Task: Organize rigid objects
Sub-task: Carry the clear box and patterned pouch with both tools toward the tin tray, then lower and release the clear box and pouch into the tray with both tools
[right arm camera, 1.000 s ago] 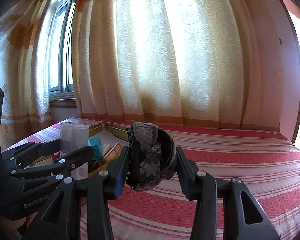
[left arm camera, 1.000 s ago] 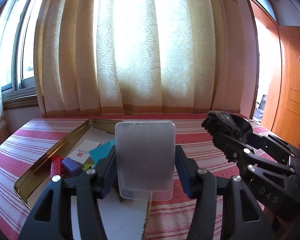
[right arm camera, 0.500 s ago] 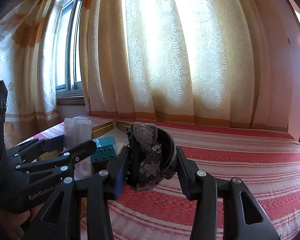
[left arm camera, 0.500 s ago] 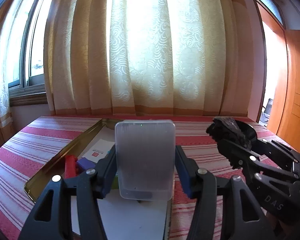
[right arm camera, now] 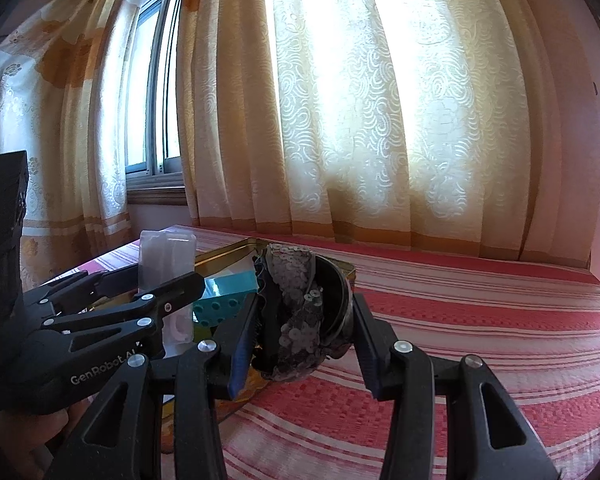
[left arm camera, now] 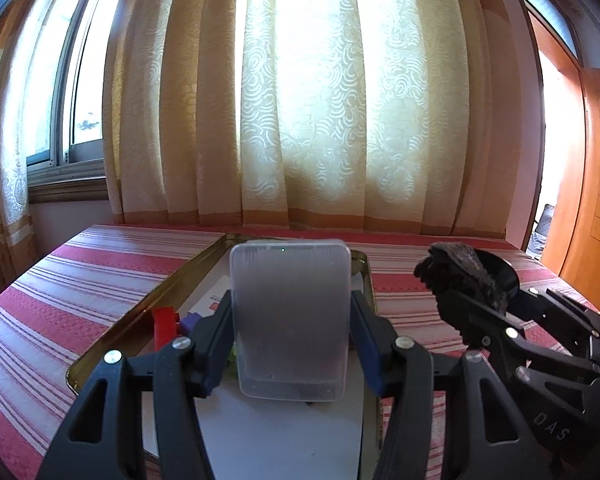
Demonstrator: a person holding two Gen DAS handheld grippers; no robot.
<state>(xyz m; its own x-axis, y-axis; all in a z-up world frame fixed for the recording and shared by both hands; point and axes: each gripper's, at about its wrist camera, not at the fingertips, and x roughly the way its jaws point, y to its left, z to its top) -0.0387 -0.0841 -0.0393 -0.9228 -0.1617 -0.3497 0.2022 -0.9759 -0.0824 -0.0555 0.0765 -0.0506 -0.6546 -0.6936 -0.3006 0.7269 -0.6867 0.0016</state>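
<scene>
Case (left arm camera: 290, 320) clamped upright between left tongs (left arm camera: 291, 340)

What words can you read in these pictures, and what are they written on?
"GenRobot.AI": white letters on the arm of the left gripper, seen from the right wrist view; the end is partly hidden.
"DAS": raised letters on the right gripper, in the left wrist view.
White card in the gold tray: red mark, too small to read.

Upright frosted case (left arm camera: 290, 322), perhaps sequinned pouch (right arm camera: 300, 312)
</scene>
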